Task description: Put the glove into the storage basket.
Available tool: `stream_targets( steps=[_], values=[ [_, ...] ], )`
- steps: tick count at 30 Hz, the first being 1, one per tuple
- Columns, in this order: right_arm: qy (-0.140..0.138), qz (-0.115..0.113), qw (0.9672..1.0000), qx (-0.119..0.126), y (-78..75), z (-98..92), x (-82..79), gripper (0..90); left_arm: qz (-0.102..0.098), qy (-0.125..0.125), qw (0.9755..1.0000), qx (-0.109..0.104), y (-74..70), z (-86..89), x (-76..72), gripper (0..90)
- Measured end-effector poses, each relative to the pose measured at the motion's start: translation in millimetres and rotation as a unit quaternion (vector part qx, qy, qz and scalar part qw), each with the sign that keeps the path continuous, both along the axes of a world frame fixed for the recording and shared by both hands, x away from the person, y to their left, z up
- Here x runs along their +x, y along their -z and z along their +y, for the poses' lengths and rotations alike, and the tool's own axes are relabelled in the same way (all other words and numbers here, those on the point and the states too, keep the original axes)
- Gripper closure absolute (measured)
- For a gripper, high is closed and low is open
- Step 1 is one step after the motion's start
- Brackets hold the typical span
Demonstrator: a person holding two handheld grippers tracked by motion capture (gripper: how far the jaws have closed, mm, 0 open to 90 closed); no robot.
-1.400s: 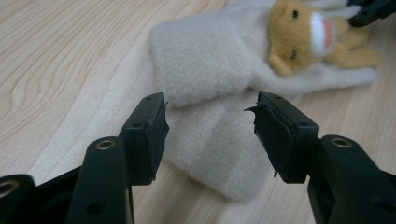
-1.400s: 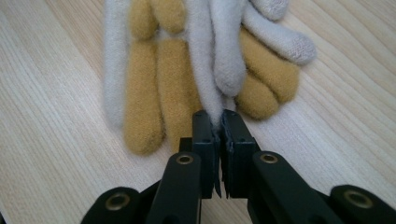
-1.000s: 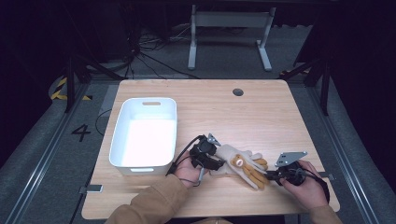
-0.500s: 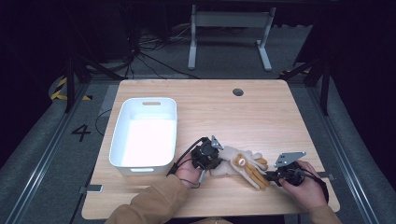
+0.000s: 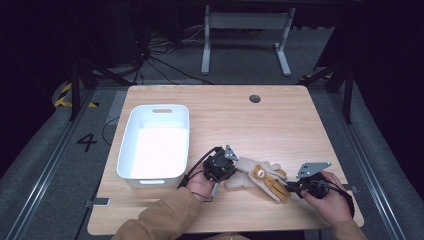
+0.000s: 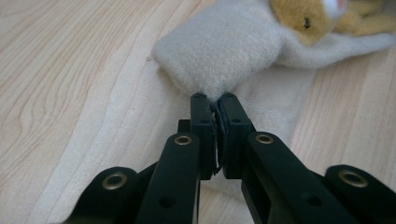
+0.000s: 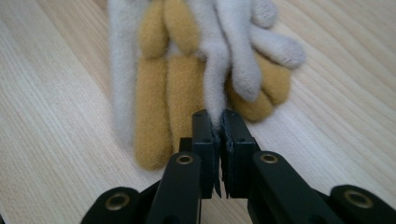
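A pair of fleece gloves (image 5: 260, 176), cream and mustard with a small bear face, lies flat on the wooden table (image 5: 250, 125) near its front edge. My left gripper (image 5: 231, 172) has just been closing and now pinches the cream cuff (image 6: 224, 51) between its jaws (image 6: 217, 99). At the gloves' other end my right gripper (image 5: 290, 189) is shut on one cream glove finger (image 7: 212, 70), the pads meeting around it (image 7: 217, 117). The mustard fingers (image 7: 152, 107) lie beside it on the table.
A white plastic bin (image 5: 127, 145) with nothing in it stands on the table's left half, just left of my left hand. A small round hole (image 5: 255, 98) sits near the far edge. Dark floor, cables and a metal stand lie beyond the table.
My left gripper has shifted slightly toward the near left at the gloves' cuff. The right gripper and the gloves have kept still.
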State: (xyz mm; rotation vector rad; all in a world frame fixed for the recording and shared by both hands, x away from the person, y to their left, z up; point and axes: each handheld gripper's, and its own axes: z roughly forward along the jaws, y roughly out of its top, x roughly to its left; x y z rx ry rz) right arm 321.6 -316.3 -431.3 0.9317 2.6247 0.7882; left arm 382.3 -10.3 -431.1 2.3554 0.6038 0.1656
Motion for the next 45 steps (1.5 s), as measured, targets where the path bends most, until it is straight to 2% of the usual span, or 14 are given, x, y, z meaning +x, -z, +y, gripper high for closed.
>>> stream_targets(
  steps=[9, 17, 26, 32, 34, 39, 45],
  values=[
    [0.027, -0.028, 0.9992, 0.000, -16.5, -8.9, 1.0, 86.2, -0.033, 0.006, 0.9994, 0.002, -13.1, 7.5, -15.7, 87.0],
    [0.023, -0.056, 0.9982, -0.003, -36.2, -6.0, 7.6, 86.3, -0.058, -0.003, 0.9983, -0.005, -21.2, 17.8, -28.0, 86.9],
    [0.017, -0.072, 0.9972, -0.012, -52.3, 2.3, 24.2, 86.3, -0.083, -0.009, 0.9965, -0.003, -25.4, 26.0, -39.5, 86.8],
    [0.015, -0.073, 0.9969, -0.025, -52.7, 11.5, 38.4, 86.2, -0.082, -0.003, 0.9966, 0.012, -22.7, 26.4, -46.4, 86.8],
    [0.012, -0.070, 0.9970, -0.030, -51.0, 13.2, 42.6, 86.2, -0.076, 0.001, 0.9970, 0.015, -19.7, 25.0, -47.4, 86.8],
    [0.017, -0.060, 0.9975, -0.034, -42.9, 14.5, 49.1, 86.2, -0.053, 0.013, 0.9978, 0.039, -9.7, 19.2, -48.5, 86.7],
    [0.021, -0.053, 0.9979, -0.031, -31.5, 15.5, 54.3, 86.1, -0.046, 0.020, 0.9968, 0.062, -2.4, 15.5, -48.4, 86.4]
  ],
)
